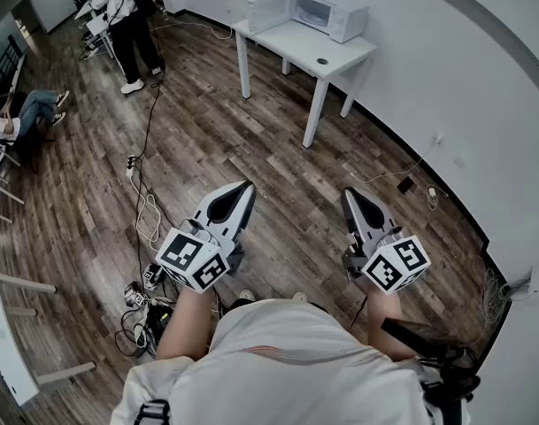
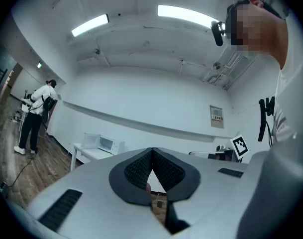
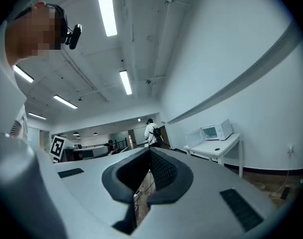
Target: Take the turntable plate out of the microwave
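Note:
A white microwave (image 1: 318,11) stands at the back of a white table (image 1: 340,53) across the room, its door (image 1: 269,11) swung open to the left. From here the turntable plate inside cannot be made out. Both grippers are held in front of the person's body, far from the table and pointing toward it. My left gripper (image 1: 249,187) is shut and empty, and my right gripper (image 1: 348,193) is likewise shut with nothing in it. The microwave (image 2: 104,143) shows small in the left gripper view beyond the left gripper (image 2: 151,151). In the right gripper view the microwave (image 3: 216,131) sits right of the right gripper (image 3: 150,151).
A small dark round thing (image 1: 322,60) lies on the table. Cables and a power strip (image 1: 133,163) trail over the wooden floor at the left. One person (image 1: 127,16) stands at the back left, another (image 1: 21,113) sits by the left edge. The wall runs along the right.

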{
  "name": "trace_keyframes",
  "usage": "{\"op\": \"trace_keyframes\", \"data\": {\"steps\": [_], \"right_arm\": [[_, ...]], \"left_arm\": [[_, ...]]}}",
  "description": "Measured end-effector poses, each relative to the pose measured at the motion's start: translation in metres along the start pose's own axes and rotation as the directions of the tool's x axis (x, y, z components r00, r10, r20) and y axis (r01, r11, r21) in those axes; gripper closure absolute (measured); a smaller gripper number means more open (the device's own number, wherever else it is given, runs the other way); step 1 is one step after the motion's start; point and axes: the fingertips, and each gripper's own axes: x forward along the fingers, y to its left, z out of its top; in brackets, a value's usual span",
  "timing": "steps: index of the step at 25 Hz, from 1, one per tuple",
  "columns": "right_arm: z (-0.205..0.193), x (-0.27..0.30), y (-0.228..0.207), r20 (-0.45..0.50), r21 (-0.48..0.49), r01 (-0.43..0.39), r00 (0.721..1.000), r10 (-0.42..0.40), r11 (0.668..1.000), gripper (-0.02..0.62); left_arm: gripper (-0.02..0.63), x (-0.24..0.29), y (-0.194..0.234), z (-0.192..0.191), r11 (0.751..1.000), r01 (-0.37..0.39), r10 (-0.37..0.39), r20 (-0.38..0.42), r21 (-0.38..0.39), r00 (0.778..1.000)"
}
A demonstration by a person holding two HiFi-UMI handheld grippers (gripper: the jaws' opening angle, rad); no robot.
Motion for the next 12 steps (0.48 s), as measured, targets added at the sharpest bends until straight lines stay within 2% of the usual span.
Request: {"op": "trace_keyframes", "data": {"steps": [12], "right_arm": [[-0.017, 0.041, 0.026, -0.018, -0.006, -0.002, 1.000, 0.002, 1.000, 0.594]], "left_arm": [[0.595, -0.030, 0.045, 0.002, 1.000, -0.026, 0.026, -0.005, -0.013, 1.000]]}}
